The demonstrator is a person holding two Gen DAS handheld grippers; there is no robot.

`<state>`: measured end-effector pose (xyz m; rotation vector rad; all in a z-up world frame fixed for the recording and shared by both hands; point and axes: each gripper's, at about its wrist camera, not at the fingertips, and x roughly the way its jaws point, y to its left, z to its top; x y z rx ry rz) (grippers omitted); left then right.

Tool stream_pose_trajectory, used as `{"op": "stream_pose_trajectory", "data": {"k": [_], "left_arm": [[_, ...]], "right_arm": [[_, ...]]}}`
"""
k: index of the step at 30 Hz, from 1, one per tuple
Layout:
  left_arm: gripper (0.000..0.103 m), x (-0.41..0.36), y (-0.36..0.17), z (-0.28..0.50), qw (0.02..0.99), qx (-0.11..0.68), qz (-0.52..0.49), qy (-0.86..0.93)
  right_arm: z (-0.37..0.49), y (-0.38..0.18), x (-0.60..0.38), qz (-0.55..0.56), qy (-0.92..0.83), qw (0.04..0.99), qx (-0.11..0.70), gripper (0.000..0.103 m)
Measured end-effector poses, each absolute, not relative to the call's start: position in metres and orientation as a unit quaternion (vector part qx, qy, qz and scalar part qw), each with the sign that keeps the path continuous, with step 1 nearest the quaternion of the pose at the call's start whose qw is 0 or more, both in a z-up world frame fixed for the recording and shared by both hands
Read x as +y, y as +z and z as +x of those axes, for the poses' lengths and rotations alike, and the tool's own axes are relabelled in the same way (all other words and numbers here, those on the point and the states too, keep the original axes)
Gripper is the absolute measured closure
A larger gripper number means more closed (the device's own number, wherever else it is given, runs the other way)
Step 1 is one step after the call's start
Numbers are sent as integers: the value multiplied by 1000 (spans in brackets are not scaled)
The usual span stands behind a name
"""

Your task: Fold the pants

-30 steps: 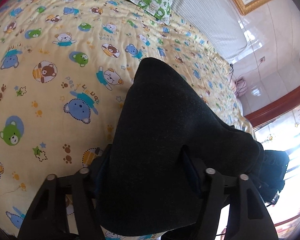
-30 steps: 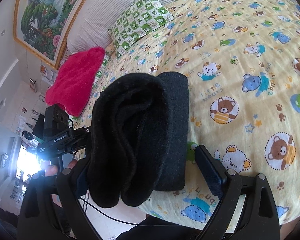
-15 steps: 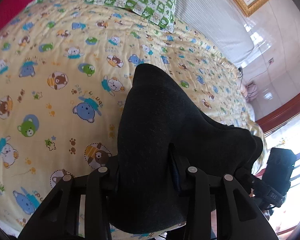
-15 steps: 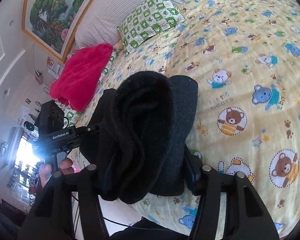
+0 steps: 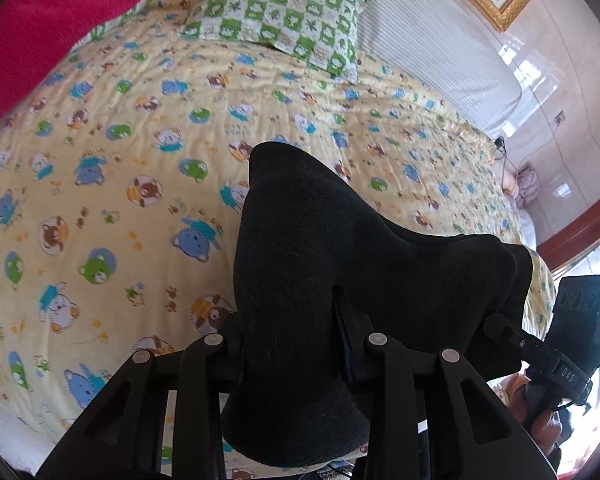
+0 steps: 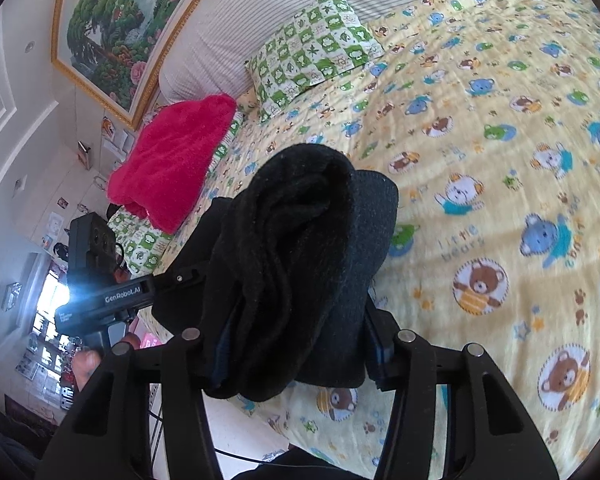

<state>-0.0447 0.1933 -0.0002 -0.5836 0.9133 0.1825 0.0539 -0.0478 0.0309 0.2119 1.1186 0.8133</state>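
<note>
Both grippers have just been closing, each with cloth between the jaws. Left gripper (image 5: 292, 344) is now clamped on a thick fold of the dark pants (image 5: 320, 280); a second ago its jaws stood wide around the same fabric. Right gripper (image 6: 296, 344) is likewise pinched on the bunched end of the pants (image 6: 300, 272), where the fleecy inner layers show as a rolled wad.

The pants sit at the near edge of the bed (image 5: 120, 200), on the yellow bear-print sheet, held up in a hump between the two grippers. In the left wrist view more of the bed's far end is visible than before: the green checked pillow (image 5: 284, 28) and the pink blanket (image 5: 48, 28) are now in frame, which reads as that gripper lifting and tilting.

Judgement: the grasp phase is done and the fold-over or carry is starting. Risk is the thick wad slipping from the right gripper, since it's gripping several loose layers.
</note>
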Motion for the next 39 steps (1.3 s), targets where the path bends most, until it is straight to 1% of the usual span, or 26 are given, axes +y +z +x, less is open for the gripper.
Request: {"op": "stream_pose_trajectory", "data": {"k": [10,15,39], "left_arm": [[70,211,33,-50,870,401,-255,135],[70,221,41,-50,872,391,-253,151],[70,258,46,-15,867,384,-253,194]], "right_arm": [[76,46,-10,86,407,761,498,50],[86,50,6,81,418,760,492,50],[139,43,54,72,437,747,496,50]]}}
